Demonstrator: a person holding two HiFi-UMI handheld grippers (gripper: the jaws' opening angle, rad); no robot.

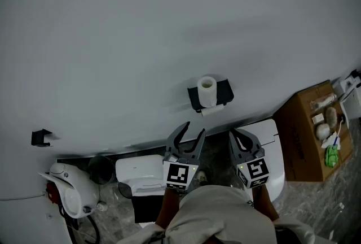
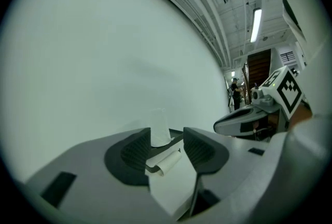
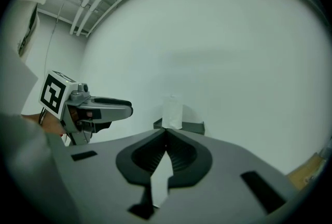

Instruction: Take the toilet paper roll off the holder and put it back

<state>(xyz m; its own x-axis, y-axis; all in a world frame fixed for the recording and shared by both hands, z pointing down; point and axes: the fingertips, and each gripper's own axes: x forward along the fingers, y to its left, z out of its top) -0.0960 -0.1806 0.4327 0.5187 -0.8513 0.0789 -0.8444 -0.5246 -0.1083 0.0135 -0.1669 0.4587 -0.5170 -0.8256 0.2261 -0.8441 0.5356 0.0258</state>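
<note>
The toilet paper roll (image 1: 207, 89) is seen standing upright on the black holder (image 1: 224, 92) fixed to the pale wall (image 1: 169, 22), with a loose tail hanging below it. It is judged light, soft and easily crushed, so it is best taken gently across its sides at mid-height. The left tongs (image 1: 193, 130) are held apart and empty, well short of the roll. The right tongs (image 1: 240, 134) are closed on nothing.
</note>
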